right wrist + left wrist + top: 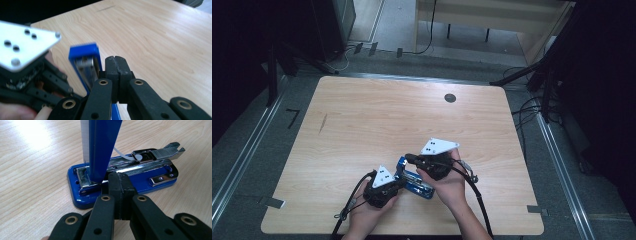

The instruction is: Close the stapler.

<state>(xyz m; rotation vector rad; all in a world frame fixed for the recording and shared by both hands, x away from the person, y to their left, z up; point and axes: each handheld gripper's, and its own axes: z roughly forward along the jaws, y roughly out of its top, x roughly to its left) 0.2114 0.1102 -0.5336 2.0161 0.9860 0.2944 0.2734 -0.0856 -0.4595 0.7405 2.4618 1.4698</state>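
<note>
Two grippers meet over a blue stapler [414, 181] near the front edge of the wooden table [377, 117], a little right of the middle. The stapler lies flat on its base with its lid swung up, so the metal staple track [150, 157] is bare along the top of the base. From the left gripper view, the left gripper [119, 178] has its black jaws pressed together with nothing between them, their tips just in front of the base at the foot of the raised blue lid [103, 147]. The right gripper [116, 65] is also closed on nothing; in its own view the jaws sit tight together just beside the lid's upper end [83, 51], though I cannot tell whether they touch it. Seen from above, the left gripper [382, 187] is at the stapler's left end and the right gripper [432, 162] at its far side, with a hand [452, 187] behind each one.
</note>
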